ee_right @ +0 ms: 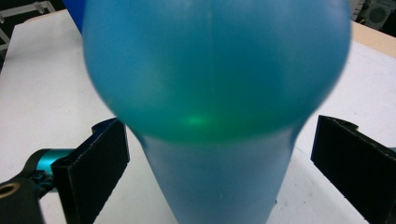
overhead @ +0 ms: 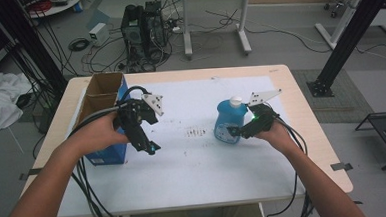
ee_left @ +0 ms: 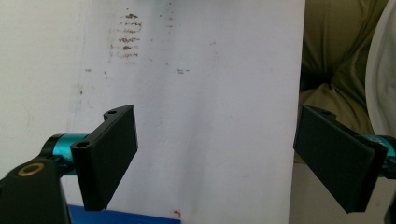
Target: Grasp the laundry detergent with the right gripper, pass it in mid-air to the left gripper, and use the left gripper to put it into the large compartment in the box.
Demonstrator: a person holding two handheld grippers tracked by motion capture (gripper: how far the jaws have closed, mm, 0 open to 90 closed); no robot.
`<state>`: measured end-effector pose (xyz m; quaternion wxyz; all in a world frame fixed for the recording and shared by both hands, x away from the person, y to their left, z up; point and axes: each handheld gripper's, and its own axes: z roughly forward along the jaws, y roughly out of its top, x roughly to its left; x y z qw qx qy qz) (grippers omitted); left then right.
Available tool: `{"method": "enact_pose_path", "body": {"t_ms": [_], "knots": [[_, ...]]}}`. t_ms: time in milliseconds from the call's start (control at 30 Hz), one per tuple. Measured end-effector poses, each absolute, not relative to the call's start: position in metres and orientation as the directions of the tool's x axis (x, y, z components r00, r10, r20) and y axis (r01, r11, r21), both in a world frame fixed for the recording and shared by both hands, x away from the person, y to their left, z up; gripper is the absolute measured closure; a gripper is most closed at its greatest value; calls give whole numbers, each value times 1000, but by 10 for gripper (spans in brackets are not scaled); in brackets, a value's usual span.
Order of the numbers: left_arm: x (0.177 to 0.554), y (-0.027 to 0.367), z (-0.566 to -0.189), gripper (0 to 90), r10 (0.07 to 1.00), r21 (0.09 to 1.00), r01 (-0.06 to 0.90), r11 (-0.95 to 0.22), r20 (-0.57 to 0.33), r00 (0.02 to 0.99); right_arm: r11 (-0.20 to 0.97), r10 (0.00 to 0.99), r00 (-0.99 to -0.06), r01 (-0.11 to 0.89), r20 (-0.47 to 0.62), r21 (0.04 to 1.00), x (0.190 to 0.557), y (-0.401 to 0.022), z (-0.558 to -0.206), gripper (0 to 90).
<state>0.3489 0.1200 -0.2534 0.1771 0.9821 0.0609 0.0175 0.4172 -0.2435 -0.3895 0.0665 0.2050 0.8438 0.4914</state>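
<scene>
A blue bottle (overhead: pixel 228 120) with a white cap stands on the white mat (overhead: pixel 199 168), right of centre. My right gripper (overhead: pixel 236 132) reaches it from the right. In the right gripper view the bottle (ee_right: pixel 215 93) sits between the two black jaws. A gap shows on both sides, so the right gripper (ee_right: pixel 219 161) is open around it. My left gripper (overhead: pixel 151 147) hangs over the mat beside a blue cardboard box (overhead: pixel 103 100). In the left gripper view the left gripper (ee_left: pixel 215 144) stands wide open, with nothing but mat between the jaws.
The open-topped box stands at the table's left edge; its blue edge (ee_left: pixel 121 217) shows under the left jaw. Brown stains (overhead: pixel 197 132) mark the mat's middle. Cables trail from both grippers off the table's front. Beyond the table stand a computer tower and black frame posts.
</scene>
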Motion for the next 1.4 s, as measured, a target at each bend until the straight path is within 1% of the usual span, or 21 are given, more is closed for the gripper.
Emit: {"method": "enact_pose_path", "body": {"t_ms": [400,467,500,567,600,633,667,800,933,1033,1167,1200,1267,1400], "knots": [[349,120,-254,137,125,344,115,-932,8,992,419,419,-904,275,84,865,417,-239,-392,34],[350,120,-254,137,124,341,114,-933,7,992,416,427,-900,286,93,863,416,-239,-392,50],[350,120,-254,137,125,342,115,-933,7,992,416,424,-903,269,76,869,417,-239,-393,52],[350,120,-254,137,124,342,114,-933,7,992,413,423,-902,274,84,869,417,-239,-393,55],[349,120,-254,137,125,345,116,-932,6,992,408,427,-900,281,91,868,417,-239,-393,71],[349,120,-253,137,124,339,114,-934,8,992,406,418,-905,260,75,876,417,-239,-394,120],[349,120,-254,137,124,346,113,-931,9,992,400,408,-910,252,76,881,417,-240,-394,148],[349,121,-254,137,131,345,122,-931,1,991,404,412,-907,263,82,876,417,-239,-395,148],[349,121,-254,137,129,342,119,-932,6,992,405,413,-908,253,71,878,417,-239,-395,150],[349,121,-255,137,131,346,121,-930,4,991,406,411,-909,254,73,878,416,-239,-395,185],[350,121,-255,137,123,342,114,-933,6,992,405,410,-910,242,61,882,416,-238,-396,188],[349,121,-254,137,122,340,114,-934,2,993,409,401,-914,237,60,881,416,-239,-396,270],[348,121,-255,137,131,353,123,-928,-1,991,406,401,-914,239,63,882,415,-239,-396,270],[349,122,-254,137,122,338,112,-934,7,993,410,402,-914,230,52,882,416,-238,-397,270]]}}
